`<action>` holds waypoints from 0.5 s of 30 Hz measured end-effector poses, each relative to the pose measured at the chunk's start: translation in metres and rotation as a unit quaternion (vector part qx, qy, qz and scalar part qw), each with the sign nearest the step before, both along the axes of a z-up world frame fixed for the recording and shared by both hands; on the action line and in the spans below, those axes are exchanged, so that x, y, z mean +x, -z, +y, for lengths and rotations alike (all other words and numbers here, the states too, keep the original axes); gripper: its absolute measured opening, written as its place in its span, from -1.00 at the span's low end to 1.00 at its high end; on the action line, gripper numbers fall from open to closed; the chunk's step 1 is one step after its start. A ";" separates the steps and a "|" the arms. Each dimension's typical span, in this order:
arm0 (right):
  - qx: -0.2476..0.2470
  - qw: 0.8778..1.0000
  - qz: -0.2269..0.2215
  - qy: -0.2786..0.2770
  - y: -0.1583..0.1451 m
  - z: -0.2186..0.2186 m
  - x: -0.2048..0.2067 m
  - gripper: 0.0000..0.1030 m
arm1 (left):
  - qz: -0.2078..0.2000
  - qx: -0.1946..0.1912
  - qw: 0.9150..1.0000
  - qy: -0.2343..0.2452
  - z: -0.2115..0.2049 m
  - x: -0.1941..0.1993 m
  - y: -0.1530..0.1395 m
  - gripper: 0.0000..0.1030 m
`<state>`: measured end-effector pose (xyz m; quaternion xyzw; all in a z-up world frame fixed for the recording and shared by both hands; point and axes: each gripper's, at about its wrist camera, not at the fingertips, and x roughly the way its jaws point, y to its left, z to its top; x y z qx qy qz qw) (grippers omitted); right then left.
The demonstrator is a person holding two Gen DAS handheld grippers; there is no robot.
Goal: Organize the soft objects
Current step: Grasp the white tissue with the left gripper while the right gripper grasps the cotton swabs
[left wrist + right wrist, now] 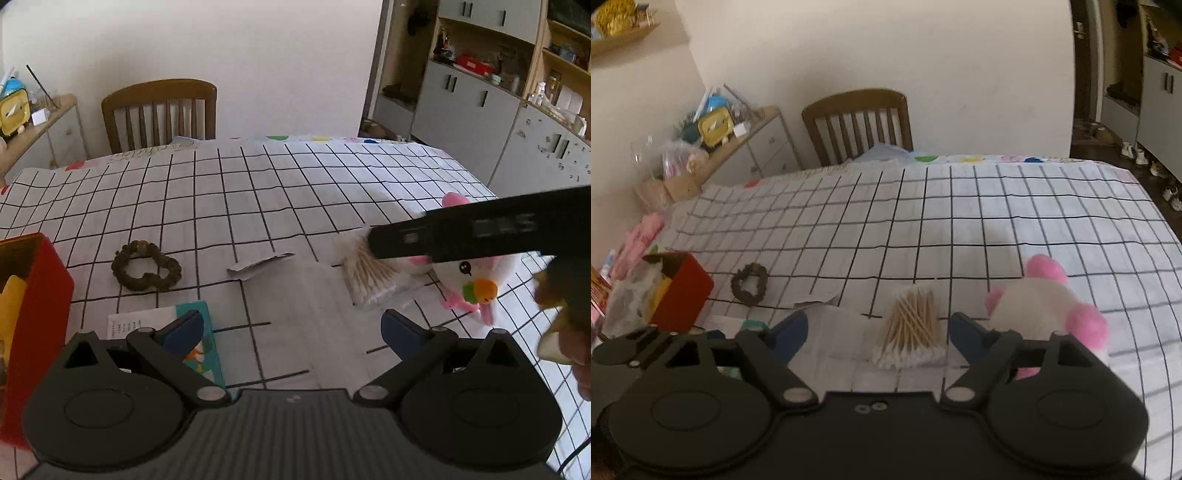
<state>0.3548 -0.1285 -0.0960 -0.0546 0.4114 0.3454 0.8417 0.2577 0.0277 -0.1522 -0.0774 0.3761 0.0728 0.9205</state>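
Left wrist view shows your left gripper (291, 332) spread wide with nothing between its fingers, above the checked tablecloth (258, 192). Your right gripper (877, 332) also stands apart and empty, over the bag of cotton swabs (910, 328). The pink-and-white plush toy (1045, 306) lies just right of that bag. The brown scrunchie (146, 269) rests near the red box (40, 295), well apart from the plush.
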 end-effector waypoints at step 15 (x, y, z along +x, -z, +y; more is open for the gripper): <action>-0.055 0.998 0.015 -0.022 0.036 0.032 0.038 0.05 | 0.049 -0.045 0.998 -0.021 -0.001 0.025 0.029 0.47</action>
